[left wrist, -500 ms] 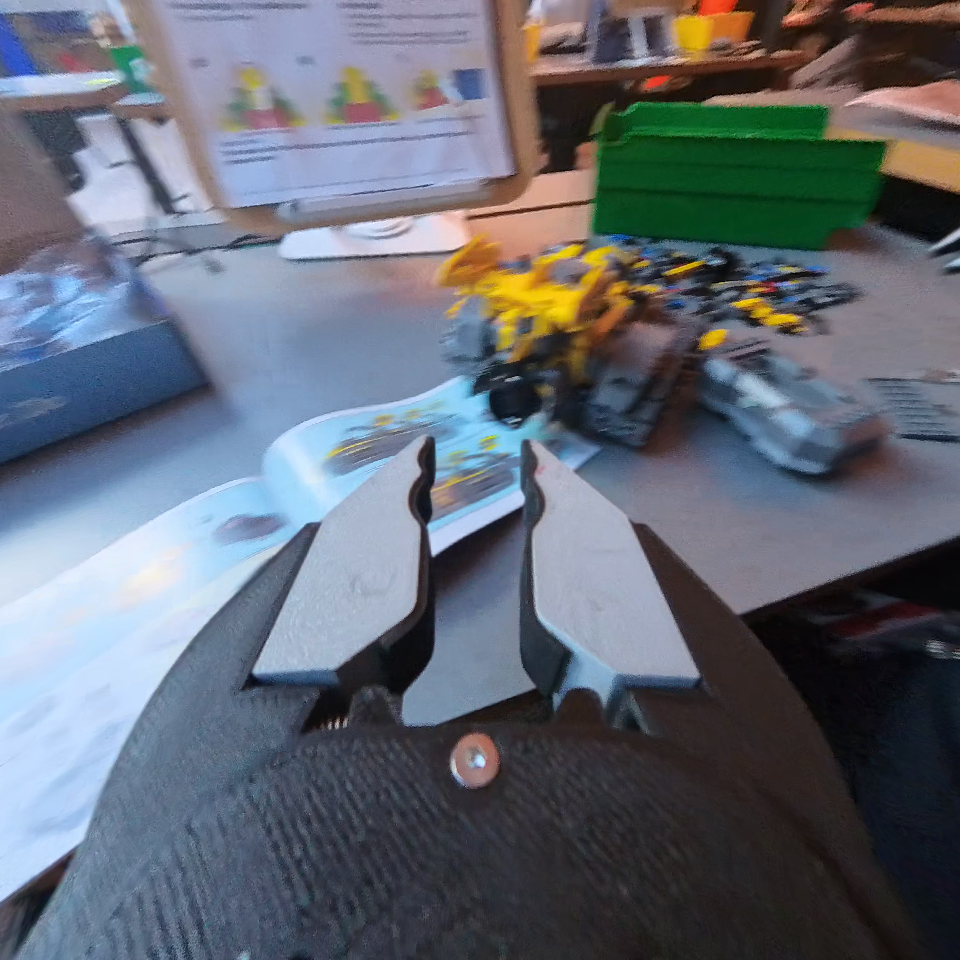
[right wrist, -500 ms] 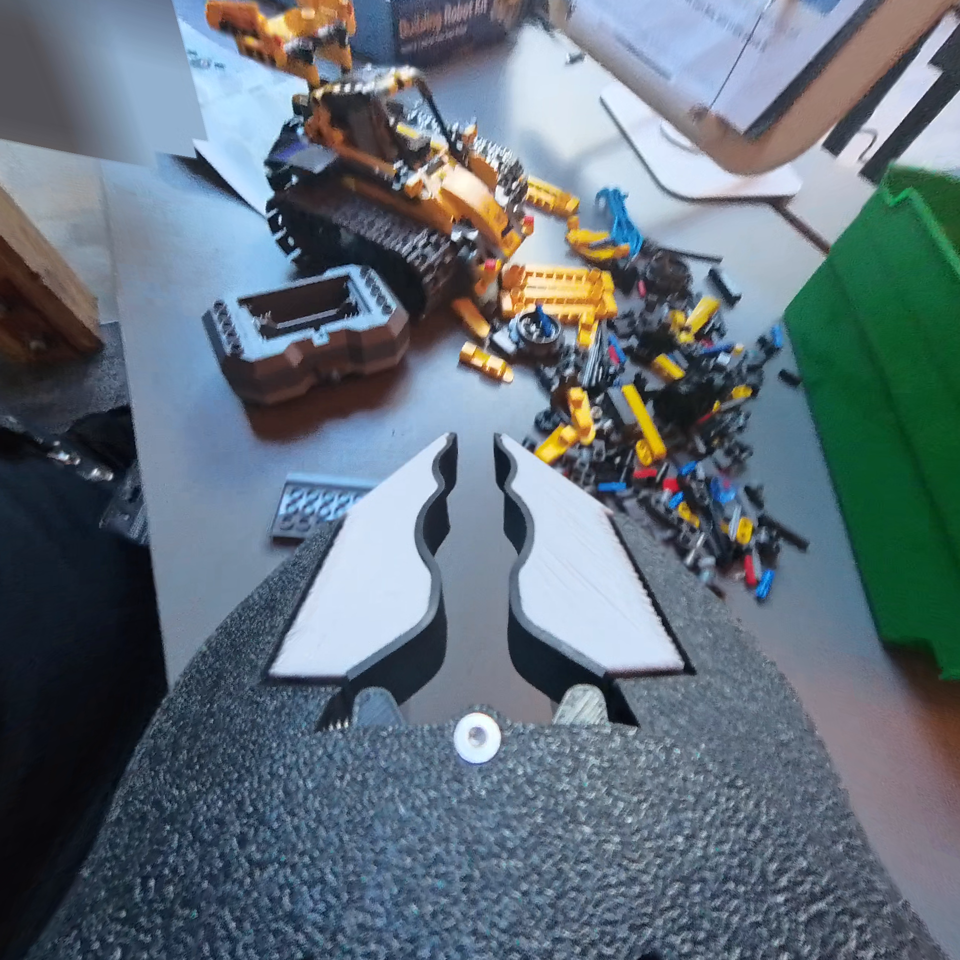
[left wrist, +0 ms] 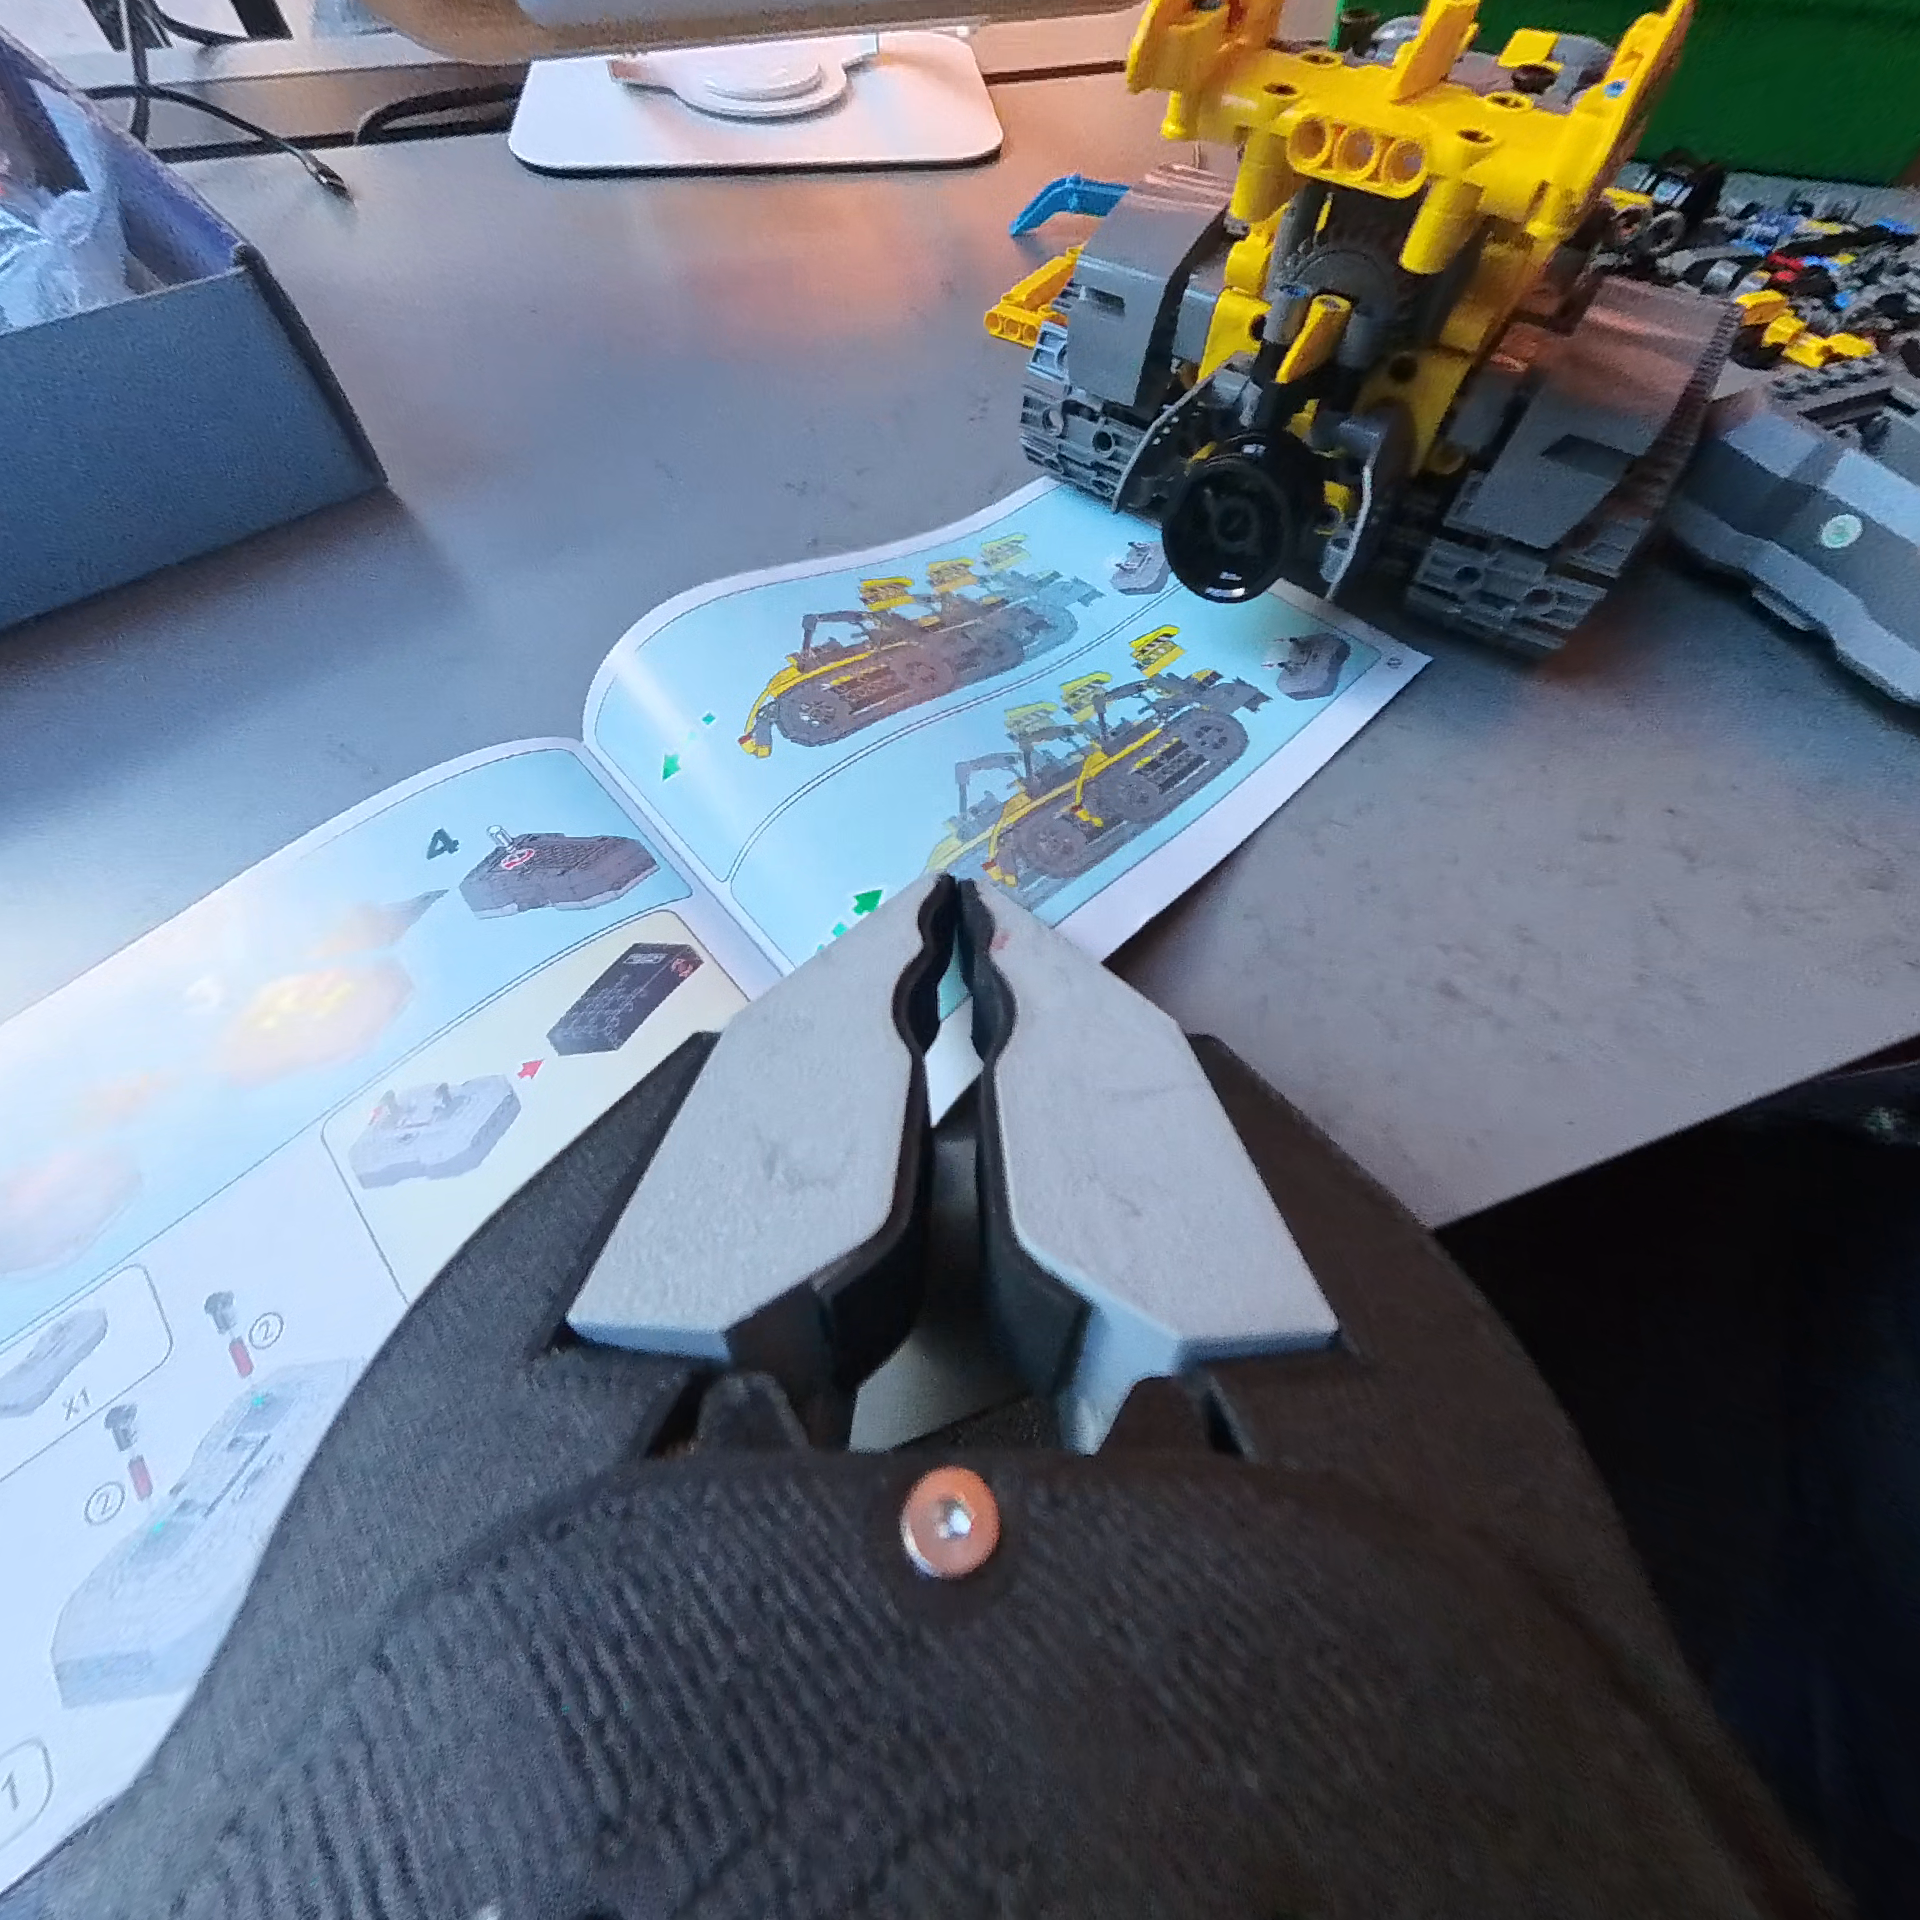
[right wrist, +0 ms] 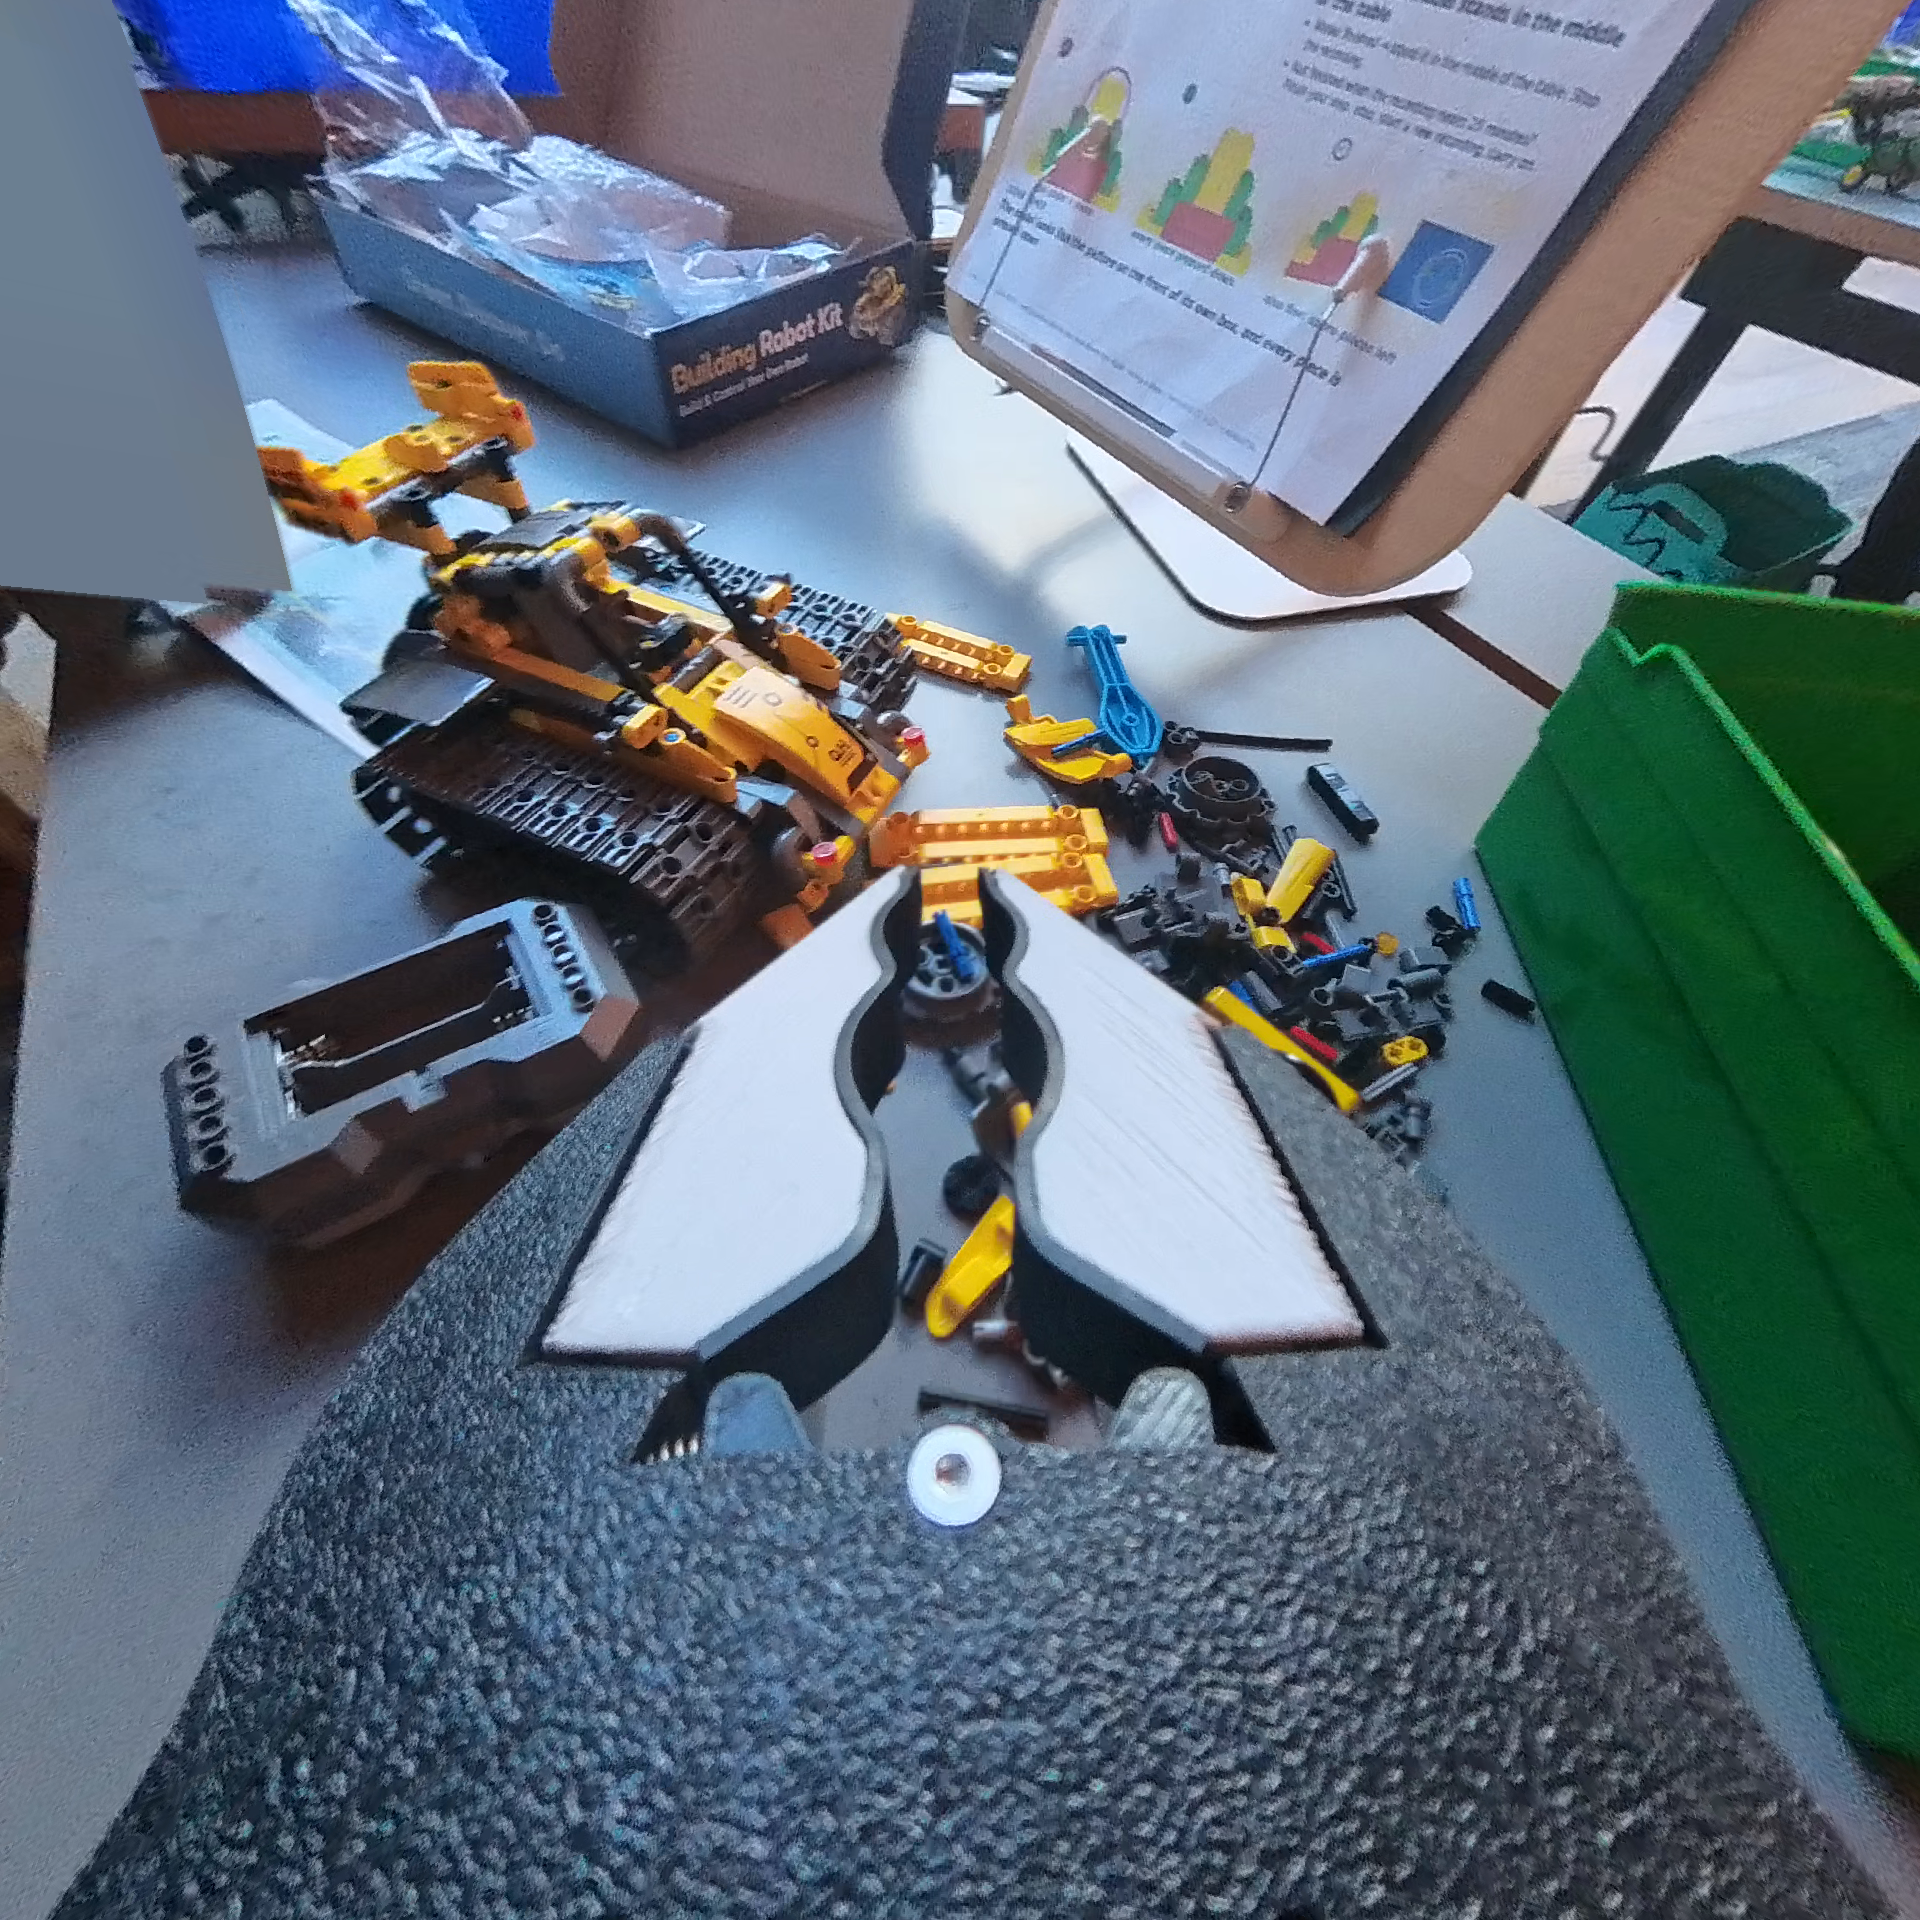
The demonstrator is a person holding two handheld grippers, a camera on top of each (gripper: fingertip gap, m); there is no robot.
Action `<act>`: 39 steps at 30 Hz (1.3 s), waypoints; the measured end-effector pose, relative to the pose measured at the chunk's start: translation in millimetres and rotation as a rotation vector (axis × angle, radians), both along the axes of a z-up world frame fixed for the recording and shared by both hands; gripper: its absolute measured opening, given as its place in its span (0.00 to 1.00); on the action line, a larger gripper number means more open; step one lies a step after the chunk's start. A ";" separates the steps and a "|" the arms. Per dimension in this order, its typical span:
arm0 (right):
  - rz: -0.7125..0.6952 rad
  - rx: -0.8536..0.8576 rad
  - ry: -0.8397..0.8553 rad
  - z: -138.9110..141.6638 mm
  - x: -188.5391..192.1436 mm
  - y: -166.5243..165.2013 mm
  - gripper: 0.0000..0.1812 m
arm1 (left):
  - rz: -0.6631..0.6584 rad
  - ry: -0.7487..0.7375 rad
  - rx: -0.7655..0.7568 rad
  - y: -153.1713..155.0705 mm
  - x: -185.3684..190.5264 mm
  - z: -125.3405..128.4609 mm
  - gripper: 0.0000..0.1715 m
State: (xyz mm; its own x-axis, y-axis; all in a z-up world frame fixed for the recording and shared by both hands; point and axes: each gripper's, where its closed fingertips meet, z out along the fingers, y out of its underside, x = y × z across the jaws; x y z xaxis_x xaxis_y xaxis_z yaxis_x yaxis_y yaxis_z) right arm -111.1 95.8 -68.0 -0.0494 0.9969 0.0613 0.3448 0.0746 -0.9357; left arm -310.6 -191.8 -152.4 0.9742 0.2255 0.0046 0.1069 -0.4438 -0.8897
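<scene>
The left claw (left wrist: 956,914) has its tips pressed together with nothing between them, and it hangs over the near edge of an open instruction booklet (left wrist: 665,894) lying on the grey worktop (left wrist: 1558,883). Just past the booklet stands one yellow and grey tracked toy vehicle (left wrist: 1382,343), partly built, its front resting on the booklet's far corner. The right claw (right wrist: 951,894) is slightly spread and grips nothing; it hangs above a scatter of loose building pieces (right wrist: 1288,956), too many and too small to count, with a small dark wheel (right wrist: 943,971) showing in the gap between the tips. To its left lies one dark open housing (right wrist: 384,1049), apart from the vehicle. One green bin (right wrist: 1725,1039) stands at the right, one opened kit box (right wrist: 644,301) with clear bags at the back, and one wooden stand (right wrist: 1340,343) holding a printed sheet beside it. Judging from the pile, the vehicle looks well advanced but unfinished, with many pieces still lying unattached.
</scene>
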 end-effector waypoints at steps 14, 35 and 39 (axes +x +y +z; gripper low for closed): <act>-0.002 -0.073 0.081 4.0 -25.9 14.4 0.08 | 0.026 0.013 0.058 2.0 -1.5 3.8 0.00; -0.116 -0.085 0.046 -16.7 -15.0 38.4 0.08 | 0.009 0.010 0.129 4.9 2.5 8.2 0.00; -0.130 -0.090 0.045 -20.2 -14.4 42.1 0.08 | 0.014 0.019 0.126 4.9 2.4 8.0 0.00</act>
